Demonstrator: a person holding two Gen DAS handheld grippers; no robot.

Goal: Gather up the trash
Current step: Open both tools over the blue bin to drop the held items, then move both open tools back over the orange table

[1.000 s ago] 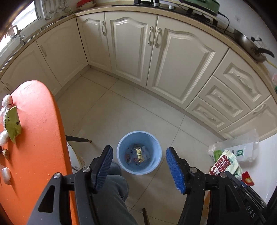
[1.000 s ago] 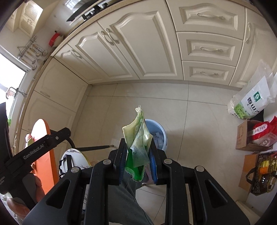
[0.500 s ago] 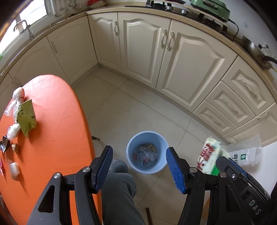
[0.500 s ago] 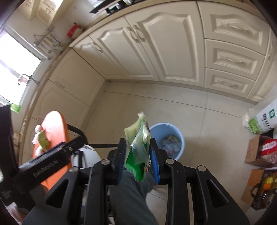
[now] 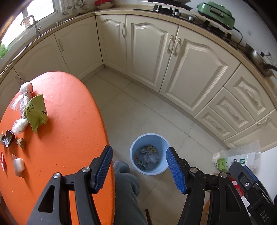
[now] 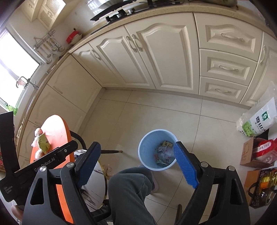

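Right gripper [image 6: 138,162] is gaping wide, gripping nothing, hanging over the blue trash bin [image 6: 147,143]. Left gripper [image 5: 138,166] is likewise spread wide, carrying nothing.

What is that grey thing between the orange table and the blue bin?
In the left wrist view, the person's knee in grey trousers sits between the orange table and the blue bin; otherwise only bare floor tile.

A home kitchen is showing here: cream panelled cabinets [image 5: 188,69] and drawers [image 6: 226,69] are running along two walls under a stone worktop [image 5: 199,22] carrying a gas hob [image 6: 119,13], a green electric cooker [image 5: 216,10] and a pan [image 5: 258,57]. Ladles [image 6: 52,46] are hanging by a bright window [image 6: 15,65] above a tiled floor [image 5: 138,112].
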